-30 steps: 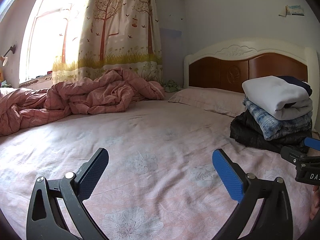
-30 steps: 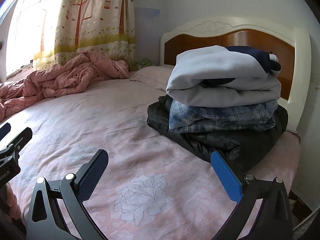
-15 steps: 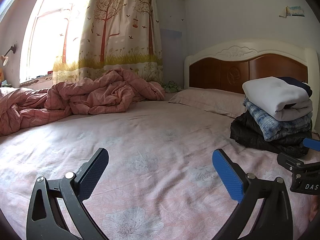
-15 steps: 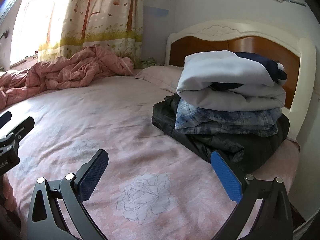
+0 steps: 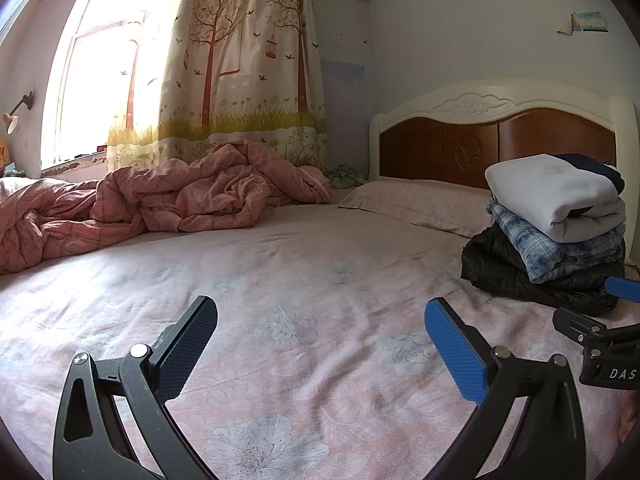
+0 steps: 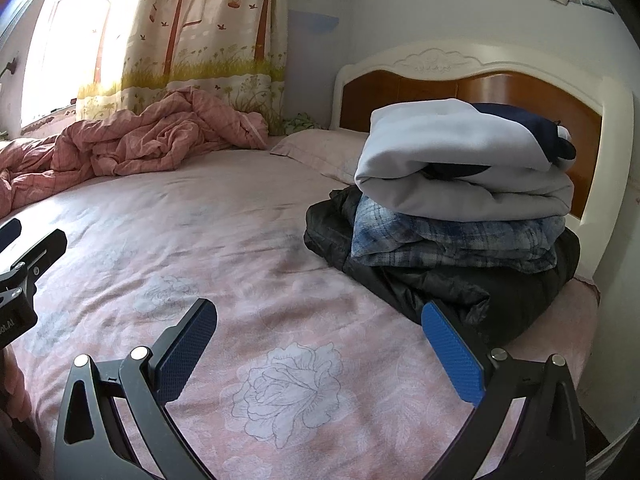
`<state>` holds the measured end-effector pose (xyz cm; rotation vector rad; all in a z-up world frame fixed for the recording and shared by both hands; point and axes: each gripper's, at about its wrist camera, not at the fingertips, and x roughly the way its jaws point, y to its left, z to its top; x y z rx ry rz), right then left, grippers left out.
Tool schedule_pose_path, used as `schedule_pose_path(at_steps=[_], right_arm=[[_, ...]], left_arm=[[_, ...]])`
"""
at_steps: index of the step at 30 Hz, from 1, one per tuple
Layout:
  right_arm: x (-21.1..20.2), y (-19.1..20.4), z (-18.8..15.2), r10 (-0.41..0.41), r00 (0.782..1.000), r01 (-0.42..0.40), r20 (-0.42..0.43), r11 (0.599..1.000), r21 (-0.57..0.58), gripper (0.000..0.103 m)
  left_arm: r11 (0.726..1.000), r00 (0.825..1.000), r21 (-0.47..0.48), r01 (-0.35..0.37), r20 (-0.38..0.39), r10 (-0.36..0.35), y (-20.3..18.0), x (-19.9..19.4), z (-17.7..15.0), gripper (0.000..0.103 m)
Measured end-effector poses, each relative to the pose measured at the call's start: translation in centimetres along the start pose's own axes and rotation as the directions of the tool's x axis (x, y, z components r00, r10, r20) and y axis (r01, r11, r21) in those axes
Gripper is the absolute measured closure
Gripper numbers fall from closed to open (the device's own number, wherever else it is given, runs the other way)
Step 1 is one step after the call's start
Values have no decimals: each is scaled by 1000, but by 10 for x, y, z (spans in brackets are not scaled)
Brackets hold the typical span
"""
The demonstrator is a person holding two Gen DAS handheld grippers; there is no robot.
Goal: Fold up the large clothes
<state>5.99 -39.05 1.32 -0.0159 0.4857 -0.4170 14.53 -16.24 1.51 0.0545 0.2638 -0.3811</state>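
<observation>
Bright window (image 5: 96, 92) far left, sunlit tree-print curtain (image 5: 240, 68) beside it; pale blue wall (image 5: 460, 24) far right; bed (image 5: 300, 300) with pink floral sheet; white-framed wooden headboard (image 5: 496, 144); crumpled pink quilt (image 5: 160, 204) far left.

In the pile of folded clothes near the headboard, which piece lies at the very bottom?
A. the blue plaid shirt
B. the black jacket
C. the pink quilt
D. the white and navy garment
B: the black jacket lies on the bed sheet, with the blue plaid shirt on it and the white and navy garment on top.
</observation>
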Motion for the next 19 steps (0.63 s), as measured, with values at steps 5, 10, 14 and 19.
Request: schedule_pose_path(at_steps=[5, 10, 14, 19], right_arm=[[-1, 2, -1, 5, 1000, -5, 7, 1000, -12, 0], [-2, 3, -2, 4, 1000, -4, 5, 1000, -11, 0], [-2, 4, -1, 5, 1000, -5, 7, 1000, -10, 0], [-2, 3, -1, 5, 1000, -5, 6, 1000, -12, 0]], left_arm=[[1000, 1000, -1, -2, 1, 2, 0, -1, 1, 0], [1000, 1000, -6, -2, -3, 2, 0, -2, 2, 0], [1000, 1000, -6, -3, -5, 3, 0, -1, 2, 0], [1000, 1000, -6, -3, -5, 3, 0, -1, 2, 0]])
